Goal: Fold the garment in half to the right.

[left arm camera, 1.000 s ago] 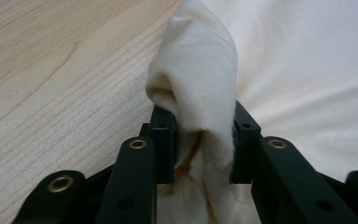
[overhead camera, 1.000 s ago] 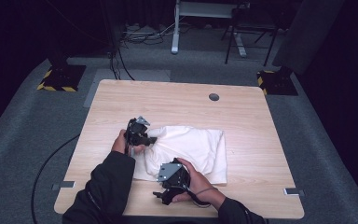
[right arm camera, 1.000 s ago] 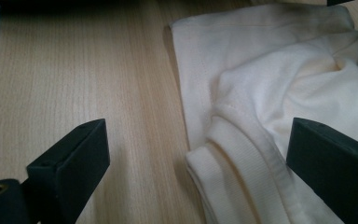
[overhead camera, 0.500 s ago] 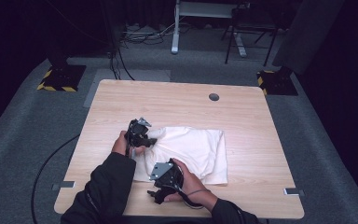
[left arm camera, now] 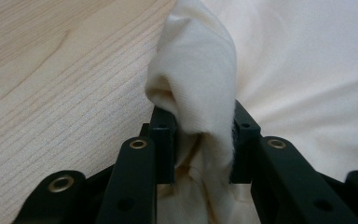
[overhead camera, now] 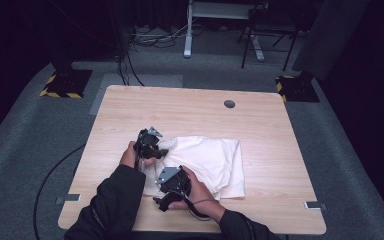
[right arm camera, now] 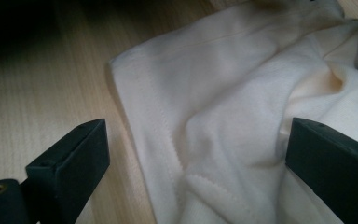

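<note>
A cream-white folded cloth [overhead camera: 210,159] lies on the wooden table [overhead camera: 190,110], a little right of centre. My left gripper [overhead camera: 152,145] sits at the cloth's upper left edge, shut on a pinched-up fold of the cloth [left arm camera: 200,84], which bulges up between its jaws [left arm camera: 200,140]. My right gripper [overhead camera: 172,182] hovers over the cloth's near left corner. In the right gripper view it stands open [right arm camera: 196,154], its jaws wide apart over the hemmed edge of the cloth [right arm camera: 223,121], with nothing held.
A round cable hole [overhead camera: 229,104] marks the table's far side. The person's dark sleeves [overhead camera: 117,205] come in at the near edge. Black-and-yellow weighted bases [overhead camera: 62,82] and a white stand [overhead camera: 187,30] are on the grey floor beyond the table.
My right gripper has moved left and toward the near edge, onto the cloth's near left corner. The left gripper has stayed put, still shut on the fold.
</note>
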A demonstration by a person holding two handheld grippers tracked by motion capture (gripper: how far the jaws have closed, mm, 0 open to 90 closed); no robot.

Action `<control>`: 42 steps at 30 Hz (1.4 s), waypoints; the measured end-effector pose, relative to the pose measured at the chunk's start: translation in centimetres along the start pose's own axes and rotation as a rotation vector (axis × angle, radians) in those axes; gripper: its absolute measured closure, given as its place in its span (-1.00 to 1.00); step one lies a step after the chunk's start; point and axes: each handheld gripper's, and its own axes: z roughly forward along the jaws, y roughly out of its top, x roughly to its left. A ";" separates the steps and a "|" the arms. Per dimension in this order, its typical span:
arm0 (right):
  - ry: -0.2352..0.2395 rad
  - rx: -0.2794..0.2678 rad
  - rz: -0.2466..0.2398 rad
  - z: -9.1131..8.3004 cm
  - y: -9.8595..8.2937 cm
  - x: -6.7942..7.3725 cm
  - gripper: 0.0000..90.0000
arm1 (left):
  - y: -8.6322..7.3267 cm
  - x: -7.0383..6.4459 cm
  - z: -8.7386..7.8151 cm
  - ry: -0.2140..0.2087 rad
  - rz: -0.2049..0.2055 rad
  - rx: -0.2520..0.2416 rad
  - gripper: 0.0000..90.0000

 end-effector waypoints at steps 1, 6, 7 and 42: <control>-0.001 0.004 0.008 0.1 0.1 -0.1 -0.86 | 0.0 0.0 0.0 0.000 0.000 -0.001 0.54; 0.007 0.005 0.086 0.6 0.4 -0.9 -0.76 | -0.1 0.0 0.0 -0.004 -0.002 -0.005 0.54; 0.001 0.007 0.093 0.6 0.5 -1.0 -0.74 | -0.1 0.0 0.0 -0.005 -0.002 -0.004 0.54; -0.071 -0.046 0.130 -0.1 0.6 -2.4 0.70 | -0.4 -0.3 -0.2 0.011 -0.020 -0.019 0.61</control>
